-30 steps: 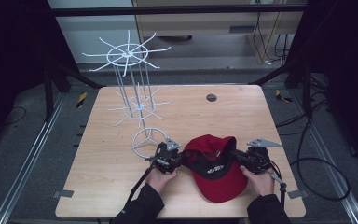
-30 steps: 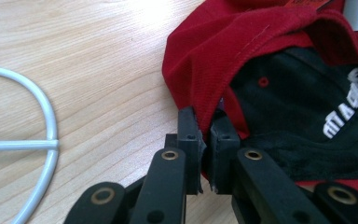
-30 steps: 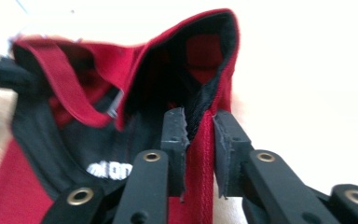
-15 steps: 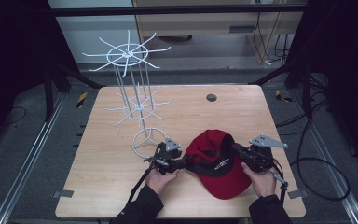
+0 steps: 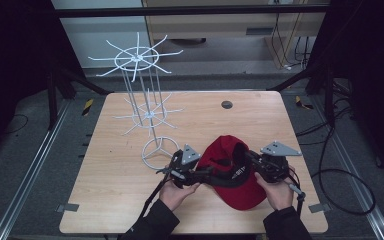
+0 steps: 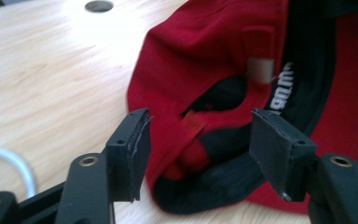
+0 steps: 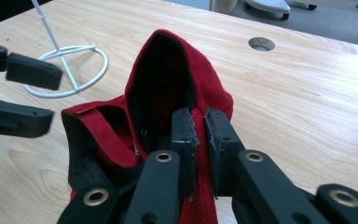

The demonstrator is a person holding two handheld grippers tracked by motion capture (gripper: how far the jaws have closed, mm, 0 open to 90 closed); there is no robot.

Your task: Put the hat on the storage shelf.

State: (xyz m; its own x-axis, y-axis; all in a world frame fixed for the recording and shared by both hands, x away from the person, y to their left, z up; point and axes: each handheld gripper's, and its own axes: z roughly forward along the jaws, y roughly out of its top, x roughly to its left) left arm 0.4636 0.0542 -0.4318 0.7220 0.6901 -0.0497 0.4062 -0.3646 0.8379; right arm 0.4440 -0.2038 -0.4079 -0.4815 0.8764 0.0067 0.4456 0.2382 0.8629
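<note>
A red cap (image 5: 230, 150) with a black inner band lies near the table's front, its crown raised off the wood. My right gripper (image 5: 248, 161) is shut on the cap's side; in the right gripper view its jaws (image 7: 198, 125) pinch the red fabric (image 7: 209, 84). My left gripper (image 5: 206, 173) sits at the cap's left edge. Its jaws have just been opening, and in the left gripper view they (image 6: 200, 135) stand wide. The cap's back edge (image 6: 200, 60) lies between the pads without touching them.
A white wire hanging rack (image 5: 139, 59) stands at the table's back left, its ring base (image 5: 156, 152) just left of my left gripper. A round hole (image 5: 226, 104) sits in the tabletop (image 5: 105, 175) behind the cap. Dark frame posts and cables surround the table.
My left gripper has let go of the cap and opened. Both hands have risen a little, and the cap's crown has tipped up in the right gripper's hold.
</note>
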